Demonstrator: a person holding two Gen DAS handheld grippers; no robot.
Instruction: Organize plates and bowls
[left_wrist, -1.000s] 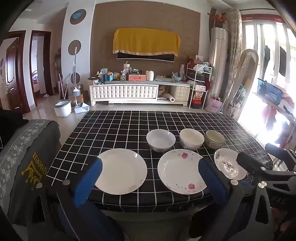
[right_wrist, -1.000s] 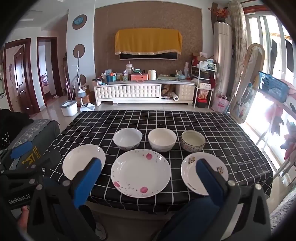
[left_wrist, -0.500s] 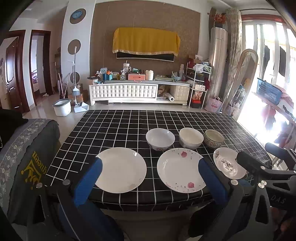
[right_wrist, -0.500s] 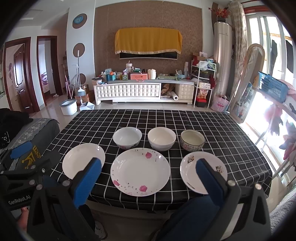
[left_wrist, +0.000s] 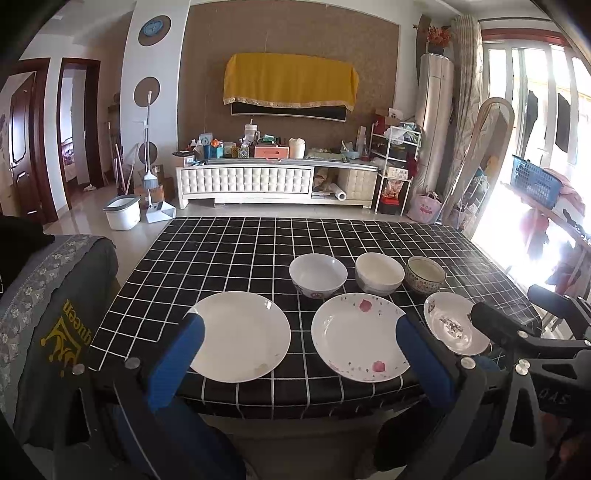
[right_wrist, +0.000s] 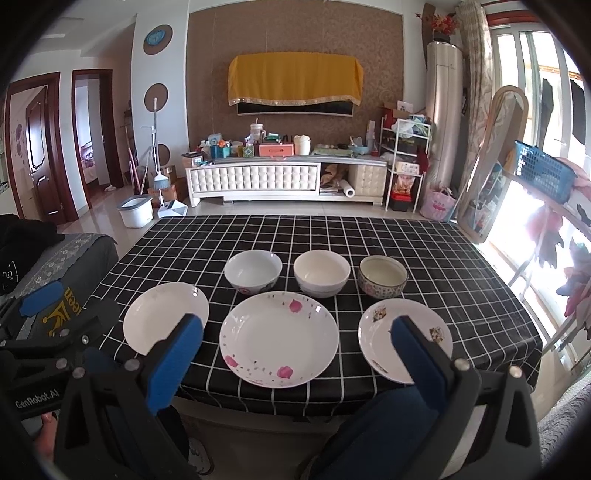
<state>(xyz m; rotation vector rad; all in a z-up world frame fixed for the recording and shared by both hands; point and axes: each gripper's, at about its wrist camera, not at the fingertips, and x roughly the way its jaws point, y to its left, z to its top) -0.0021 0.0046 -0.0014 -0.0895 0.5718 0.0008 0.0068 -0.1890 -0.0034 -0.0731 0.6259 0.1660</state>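
Three plates (right_wrist: 279, 338) and three bowls (right_wrist: 321, 272) are seen unmoved on the table (right_wrist: 424, 243), plates in front; only slight camera drift is noted since a second ago. Both the left gripper (left_wrist: 299, 354) and right gripper (right_wrist: 295, 354) are held spread and empty short of the near edge, so sorting is judged not yet begun.

A black tablecloth (right_wrist: 424, 240) gridded in white carries a plain white plate (right_wrist: 162, 314) and a pink-petalled plate (right_wrist: 273, 332).
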